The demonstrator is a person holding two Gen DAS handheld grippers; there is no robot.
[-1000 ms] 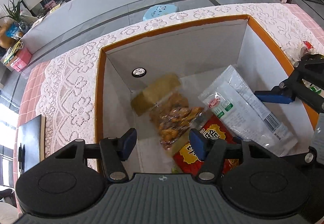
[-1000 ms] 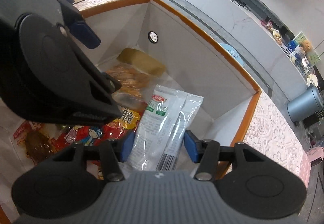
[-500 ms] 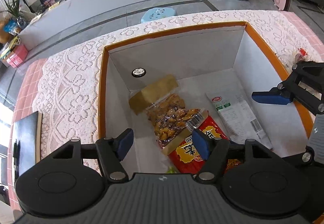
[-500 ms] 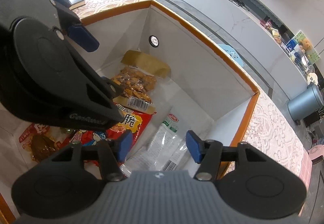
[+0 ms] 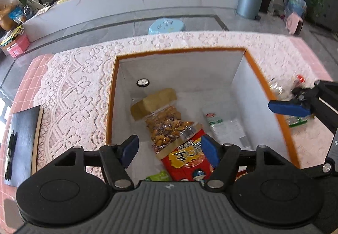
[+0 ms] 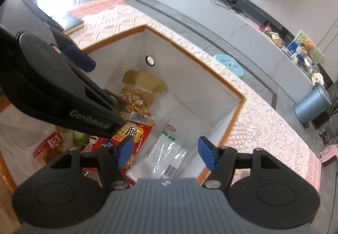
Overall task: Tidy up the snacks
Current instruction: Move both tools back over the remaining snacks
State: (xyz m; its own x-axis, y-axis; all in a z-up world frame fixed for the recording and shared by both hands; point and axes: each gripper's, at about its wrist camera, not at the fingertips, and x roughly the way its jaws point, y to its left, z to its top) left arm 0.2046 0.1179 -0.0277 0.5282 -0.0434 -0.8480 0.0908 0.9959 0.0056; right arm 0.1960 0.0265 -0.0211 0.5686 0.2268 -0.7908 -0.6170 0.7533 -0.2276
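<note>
**A:** ok so where's everything sitting? Using the orange-rimmed box [image 5: 262, 77] as the reference.

**B:** Snacks are all down inside it. White packet [image 5: 227, 129] lies flat on the floor by the right wall, red bag [image 5: 186, 159] at the near-middle, the clear bag of fried bits [image 5: 166, 123] partly on top of the red one, running back toward the wall with the round hole. More snacks [image 5: 293, 90] wait on the lace counter [image 5: 74, 94] just outside the right rim.

**A:** and the tongs?

**B:** Left tongs [image 5: 170, 149] are spread, nothing between them. Right tongs [image 6: 166, 152] are opening wider right now, also pinching nothing; the white packet is below them on the floor, not touching the pads.

**A:** so drop's done. Tips for the pull-out?

**B:** I'd say lift straight up till both clear the rim, then swing right. The two tongs are close together over the box, so move one first. Don't snag the rim or the box might shift.
</note>
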